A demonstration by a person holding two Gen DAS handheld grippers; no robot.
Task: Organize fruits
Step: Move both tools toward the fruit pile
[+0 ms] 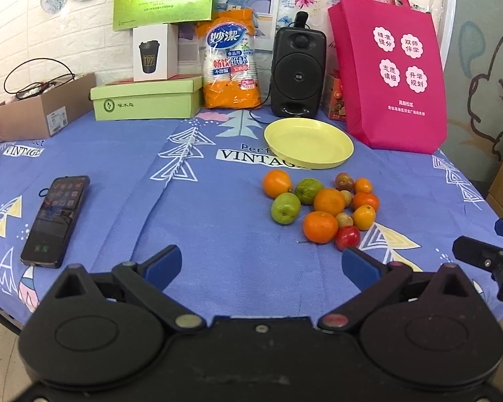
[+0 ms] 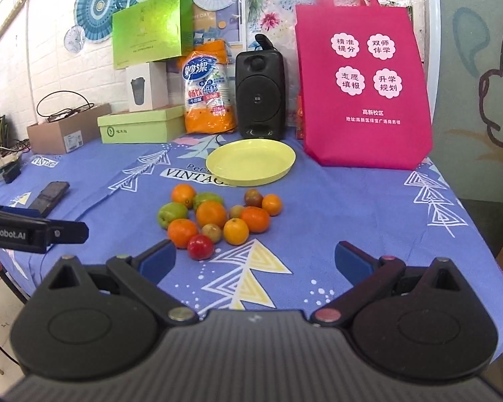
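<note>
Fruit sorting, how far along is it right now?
Nothing looks done: the yellow plate holds nothing, and the fruit pile sits on the blue tablecloth in front of it. Nothing is in hand; the left gripper and right gripper are open. All the fruit remains to move.

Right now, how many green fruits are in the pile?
2, both at the pile's left edge: one at the far left, the other just behind it, beside the rear orange. Another could be hidden behind the oranges.
</note>
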